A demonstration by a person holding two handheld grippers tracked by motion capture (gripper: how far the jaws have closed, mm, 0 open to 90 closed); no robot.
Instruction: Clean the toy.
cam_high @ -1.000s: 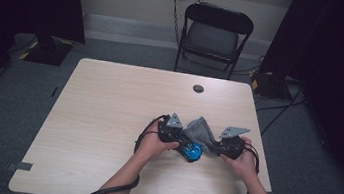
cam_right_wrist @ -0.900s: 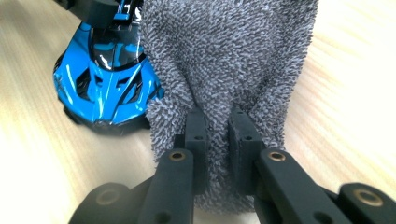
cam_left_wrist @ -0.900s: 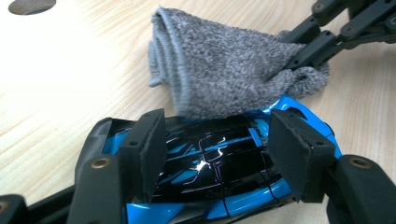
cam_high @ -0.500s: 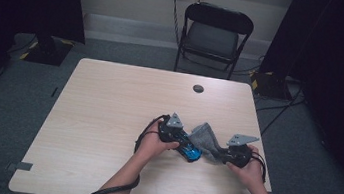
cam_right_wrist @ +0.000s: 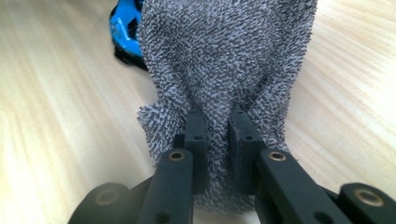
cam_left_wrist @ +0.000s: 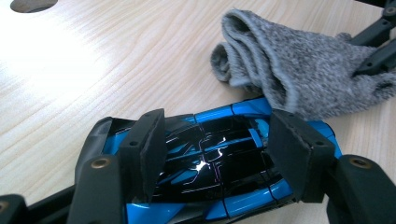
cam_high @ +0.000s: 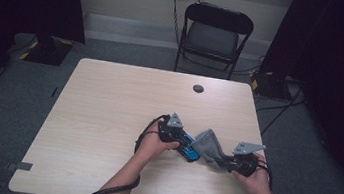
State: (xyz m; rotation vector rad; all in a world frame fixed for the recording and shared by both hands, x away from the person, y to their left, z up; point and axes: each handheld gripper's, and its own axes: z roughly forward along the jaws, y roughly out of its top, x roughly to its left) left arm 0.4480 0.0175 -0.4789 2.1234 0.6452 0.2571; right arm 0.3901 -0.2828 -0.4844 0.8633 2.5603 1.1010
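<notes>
Two grippers grip: left gripper (cam_left_wrist: pixel 215 158) clamps the blue toy car (cam_left_wrist: pixel 219 163), right gripper (cam_right_wrist: pixel 217 135) pinches the grey sock (cam_right_wrist: pixel 224 51).

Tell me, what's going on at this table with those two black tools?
A person sits at a wooden table with a two-jaw gripper in each hand. The left gripper clamps a shiny blue and black toy car by its sides, down on the tabletop. The right gripper pinches a grey cloth by one end; the cloth lies right beside the car, as if for wiping it.
</notes>
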